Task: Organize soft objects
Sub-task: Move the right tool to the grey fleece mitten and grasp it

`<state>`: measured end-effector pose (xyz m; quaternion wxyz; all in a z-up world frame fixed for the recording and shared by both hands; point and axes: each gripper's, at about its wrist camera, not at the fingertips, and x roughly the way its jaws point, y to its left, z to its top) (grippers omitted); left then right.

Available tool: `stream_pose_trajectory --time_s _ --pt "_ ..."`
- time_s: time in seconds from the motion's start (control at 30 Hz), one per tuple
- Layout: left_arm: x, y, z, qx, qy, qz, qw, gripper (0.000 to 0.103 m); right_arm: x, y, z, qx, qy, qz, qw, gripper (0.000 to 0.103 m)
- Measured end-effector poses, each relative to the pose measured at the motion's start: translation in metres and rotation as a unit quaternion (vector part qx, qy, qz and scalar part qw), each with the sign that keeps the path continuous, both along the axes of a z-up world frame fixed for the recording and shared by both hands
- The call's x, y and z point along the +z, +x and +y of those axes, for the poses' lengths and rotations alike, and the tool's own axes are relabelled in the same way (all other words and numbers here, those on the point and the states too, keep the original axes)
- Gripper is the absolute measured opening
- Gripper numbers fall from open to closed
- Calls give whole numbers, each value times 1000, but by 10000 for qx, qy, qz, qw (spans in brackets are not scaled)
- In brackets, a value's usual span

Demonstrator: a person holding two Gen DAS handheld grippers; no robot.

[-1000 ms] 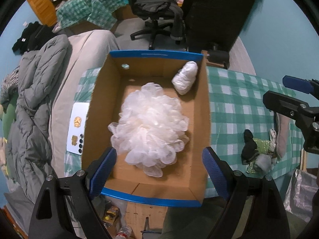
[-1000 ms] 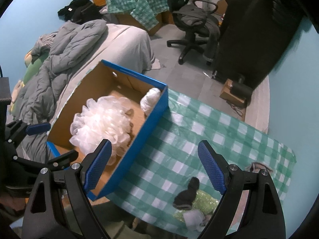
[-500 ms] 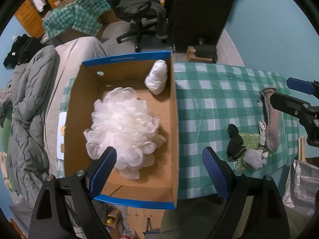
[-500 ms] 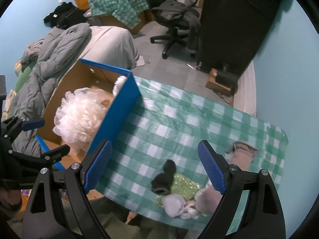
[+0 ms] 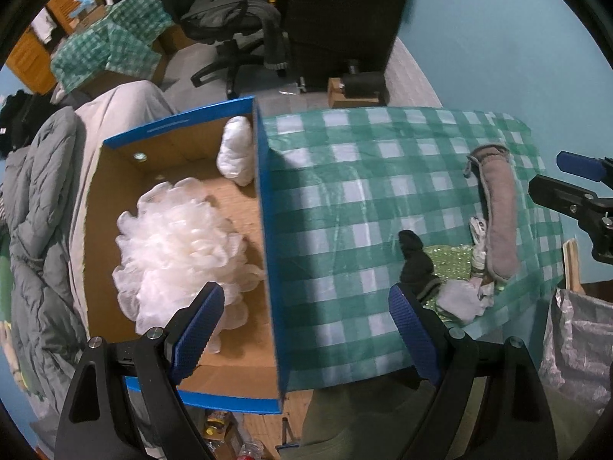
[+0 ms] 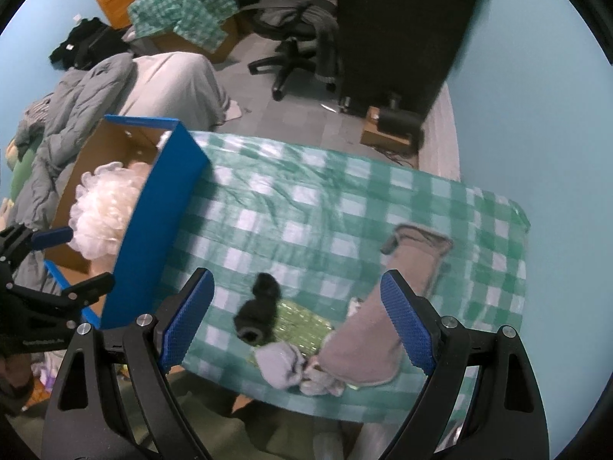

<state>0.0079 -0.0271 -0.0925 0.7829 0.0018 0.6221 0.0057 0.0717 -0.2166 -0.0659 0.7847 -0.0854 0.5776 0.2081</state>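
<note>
both tongs [image 5: 306, 329] [image 6: 297, 316] spread empty, blue box [image 5: 268, 230] lettering unreadable, socks [image 6: 256, 318] on cloth

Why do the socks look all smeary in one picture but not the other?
In the right wrist view the black sock and checked tablecloth are smeared by motion blur; in the left wrist view the same sock looks sharper. Both views bend at the edges from the fisheye lens.

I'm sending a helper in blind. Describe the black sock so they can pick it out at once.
Start at the checked cloth, to the right of the blue box. A small pile of soft things lies near its front right. The black sock is that pile's leftmost piece, lying partly on a glittery green item, and the only black one.
</note>
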Motion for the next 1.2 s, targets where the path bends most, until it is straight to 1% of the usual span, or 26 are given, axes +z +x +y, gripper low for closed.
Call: stream_pose_trajectory --time_s 0.13,0.2,0.27,0.37,0.5,0.6,0.7,0.83,1.0,1.2 --pt "-3 6 -13 -171 10 39 9998 89 -7 2 -21 -212 -13 58 9998 89" --pt "-7 10 -20 -245 14 64 9997 89 -11 2 -32 -304 10 67 9995 92" --pt "-11 12 -26 -309 42 100 9995 89 -16 3 -43 -413 -13 108 9991 92" --pt "-18 14 -35 -369 63 136 9992 89 -28 4 -61 -603 -54 231 9979 92" --pt "-27 19 -45 -433 -45 240 9988 89 -44 4 -82 -805 -84 390 9960 92" --pt "-35 23 -55 -497 -39 285 9983 89 -55 5 -92 -924 -174 499 9943 92" --pt "-43 29 -63 -569 -29 299 9979 89 -66 9 -102 -1041 -129 610 9926 92" --pt "-55 40 -74 -663 -4 321 9973 89 -80 15 -106 -1145 -63 743 9906 92" --pt "-69 51 -79 -636 -35 410 9971 89 -98 26 -103 -1186 -28 886 9890 92" --pt "-85 63 -80 -467 -124 546 9973 89 -122 40 -97 -1192 -283 972 9877 92"
